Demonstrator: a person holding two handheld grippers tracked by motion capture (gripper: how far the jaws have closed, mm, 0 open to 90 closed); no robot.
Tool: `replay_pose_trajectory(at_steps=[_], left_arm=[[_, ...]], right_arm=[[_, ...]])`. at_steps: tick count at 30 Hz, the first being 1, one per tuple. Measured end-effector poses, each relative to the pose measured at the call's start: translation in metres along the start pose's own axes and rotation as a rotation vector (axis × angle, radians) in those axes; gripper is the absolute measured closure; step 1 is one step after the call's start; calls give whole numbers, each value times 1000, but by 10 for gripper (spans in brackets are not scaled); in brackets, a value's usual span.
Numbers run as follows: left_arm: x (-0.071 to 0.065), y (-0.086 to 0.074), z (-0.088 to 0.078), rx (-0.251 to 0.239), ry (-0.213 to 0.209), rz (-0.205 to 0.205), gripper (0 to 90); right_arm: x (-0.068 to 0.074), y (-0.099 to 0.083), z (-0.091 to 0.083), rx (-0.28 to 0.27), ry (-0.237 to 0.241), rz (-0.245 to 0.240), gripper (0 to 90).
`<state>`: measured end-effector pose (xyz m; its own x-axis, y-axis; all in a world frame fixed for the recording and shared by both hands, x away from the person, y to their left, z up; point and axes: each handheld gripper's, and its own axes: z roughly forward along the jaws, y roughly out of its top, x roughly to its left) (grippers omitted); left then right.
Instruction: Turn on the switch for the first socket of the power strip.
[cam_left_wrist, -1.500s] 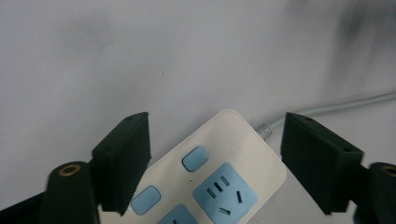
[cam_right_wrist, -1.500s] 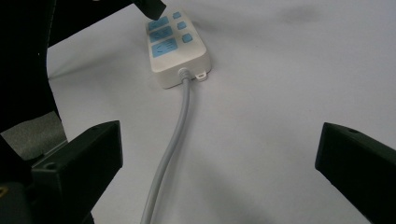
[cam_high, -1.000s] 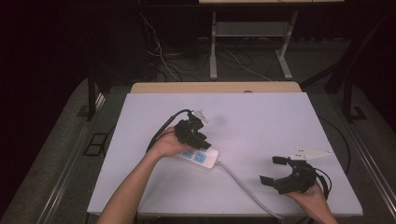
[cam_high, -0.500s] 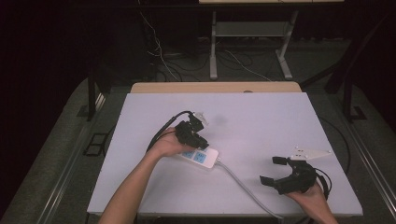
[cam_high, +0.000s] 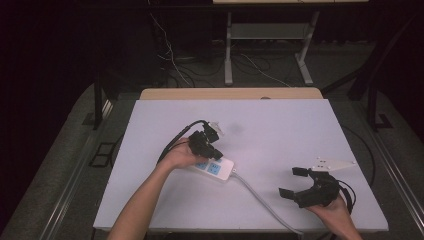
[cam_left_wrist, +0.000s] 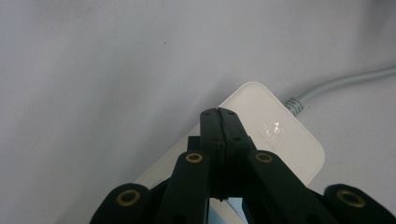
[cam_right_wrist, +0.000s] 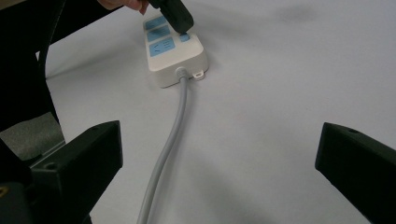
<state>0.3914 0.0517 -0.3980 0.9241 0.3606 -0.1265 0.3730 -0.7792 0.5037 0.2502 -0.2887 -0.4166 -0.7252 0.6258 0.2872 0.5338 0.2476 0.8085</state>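
Where it lies flat, the white power strip (cam_high: 214, 168) shows blue sockets.

Power strip (cam_high: 212, 167) laid on worktop (cam_high: 280, 125) left of centre; left hand-held gripper (cam_high: 212, 150) set on it; right hand-held gripper (cam_high: 295, 182) well apart, near right corner.

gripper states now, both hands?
left gripper: jaws just closed, shut, nothing between them, tips over the power strip.
right gripper: open, empty, away from the strip.
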Motion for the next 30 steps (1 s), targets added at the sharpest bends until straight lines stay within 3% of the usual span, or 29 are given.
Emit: replay_pose_trajectory(at_steps=[8, 15, 19, 21, 30], left_arm=[[-2, 1, 2, 13, 4, -22, 892], [-4, 0, 5, 24, 16, -14, 894], [4, -4, 5, -1, -36, -77, 893], [5, -7, 5, -24, -42, -86, 893], [-3, -9, 4, -42, 15, -59, 891]], right_arm=[[0, 0, -1, -7, -5, 3, 4], [1, 0, -1, -7, -4, -3, 3], [2, 0, -3, -13, -5, 2, 3], [2, 0, -3, -13, -5, 1, 3], [0, 0, -3, -11, -9, 2, 3]])
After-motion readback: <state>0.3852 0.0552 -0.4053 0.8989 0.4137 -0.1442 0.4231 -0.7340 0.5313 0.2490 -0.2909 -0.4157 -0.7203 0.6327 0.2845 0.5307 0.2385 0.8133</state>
